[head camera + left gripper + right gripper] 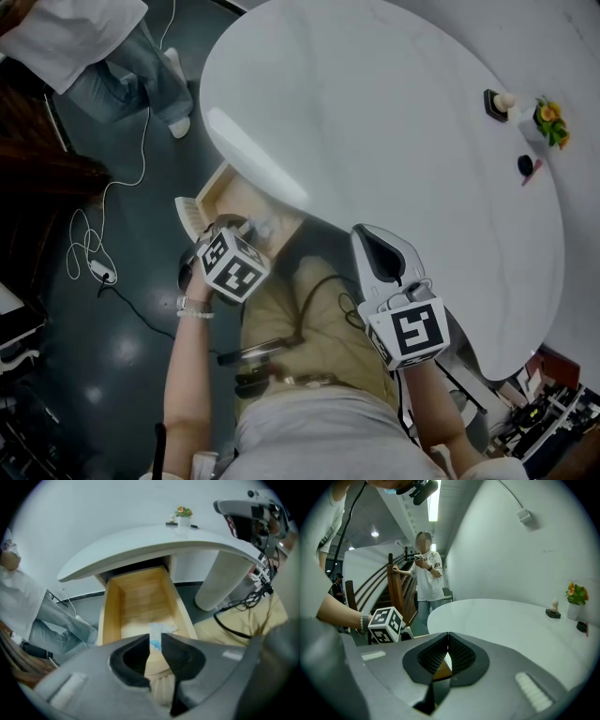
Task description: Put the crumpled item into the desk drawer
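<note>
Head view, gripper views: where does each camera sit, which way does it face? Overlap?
Head view: on the head, facing steeply down at desk, open drawer; left gripper, right gripper, left forearm, lap show.
Left gripper view: on left gripper, facing into drawer; jaws pinch crumpled item.
Right gripper view: on right gripper, facing across desk; jaws shut, empty; left forearm shows.
Shared: flower pot, in all three.

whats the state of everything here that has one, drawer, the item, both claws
drawer: pulled open
crumpled item: pinched in the left claw, over the open drawer, not yet let go
left claw: shut on the crumpled item
right claw: shut, nothing between its jaws
</note>
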A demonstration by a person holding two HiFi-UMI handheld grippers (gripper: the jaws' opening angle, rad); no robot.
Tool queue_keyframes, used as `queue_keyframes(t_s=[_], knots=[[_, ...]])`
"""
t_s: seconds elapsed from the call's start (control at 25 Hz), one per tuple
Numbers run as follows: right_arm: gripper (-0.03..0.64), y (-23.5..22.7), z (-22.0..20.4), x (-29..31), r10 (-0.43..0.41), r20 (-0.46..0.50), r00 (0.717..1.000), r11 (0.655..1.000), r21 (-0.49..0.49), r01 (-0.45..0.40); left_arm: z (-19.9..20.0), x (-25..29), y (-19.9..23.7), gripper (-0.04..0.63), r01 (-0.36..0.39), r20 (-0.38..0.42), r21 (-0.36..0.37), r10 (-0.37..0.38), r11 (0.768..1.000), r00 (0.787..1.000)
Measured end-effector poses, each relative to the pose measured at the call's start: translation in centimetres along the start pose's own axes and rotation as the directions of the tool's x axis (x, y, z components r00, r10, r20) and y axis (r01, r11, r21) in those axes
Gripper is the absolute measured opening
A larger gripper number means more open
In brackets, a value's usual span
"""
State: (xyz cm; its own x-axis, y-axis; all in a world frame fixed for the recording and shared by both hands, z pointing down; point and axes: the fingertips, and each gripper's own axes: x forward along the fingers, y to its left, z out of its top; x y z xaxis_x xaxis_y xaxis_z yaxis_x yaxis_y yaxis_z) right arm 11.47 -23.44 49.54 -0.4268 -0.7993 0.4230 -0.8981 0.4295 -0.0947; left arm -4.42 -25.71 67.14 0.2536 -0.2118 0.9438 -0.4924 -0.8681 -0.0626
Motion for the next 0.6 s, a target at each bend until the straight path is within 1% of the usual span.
queue_keyframes(t_s=[0.04, 0.16, 0.24, 0.32, 0.44, 0.6], knots=[[0.005, 0.1, 0.1, -0.1, 0.002, 0.0, 1.0, 1.0, -0.001, -0.002, 0.2, -0.2, 0.1, 0.072, -0.01, 0.018, -0.002, 0.01, 1.0, 1.0], [0.005, 0.5, 0.7, -0.4, 0.012, 0.0, 1.0, 1.0, -0.006, -0.012, 0.5, -1.5, 0.7, 0.032, -0.054, 0.064, -0.002, 0.054, 0.999, 0.997], [0.005, 0.8, 1.3, -0.8, 0.021, -0.001, 1.0, 1.0, -0.009, -0.021, 0.7, -2.9, 1.1, -0.002, -0.073, 0.1, -0.022, 0.075, 0.997, 0.992], [0.005, 1.3, 2.0, -1.1, 0.029, -0.001, 1.0, 1.0, -0.012, -0.029, 1.1, -4.5, 1.4, -0.002, -0.083, 0.144, -0.049, 0.089, 0.995, 0.986], [0.005, 2.2, 3.1, -1.7, 0.043, 0.0, 0.999, 0.999, -0.022, -0.043, 1.5, -7.2, 1.9, -0.002, -0.106, 0.214, -0.094, 0.124, 0.99, 0.969], [0.005, 3.7, 4.5, -2.9, 0.061, -0.007, 0.998, 0.997, -0.037, -0.061, 2.3, -11.6, 1.9, -0.003, -0.121, 0.311, -0.164, 0.168, 0.979, 0.935]])
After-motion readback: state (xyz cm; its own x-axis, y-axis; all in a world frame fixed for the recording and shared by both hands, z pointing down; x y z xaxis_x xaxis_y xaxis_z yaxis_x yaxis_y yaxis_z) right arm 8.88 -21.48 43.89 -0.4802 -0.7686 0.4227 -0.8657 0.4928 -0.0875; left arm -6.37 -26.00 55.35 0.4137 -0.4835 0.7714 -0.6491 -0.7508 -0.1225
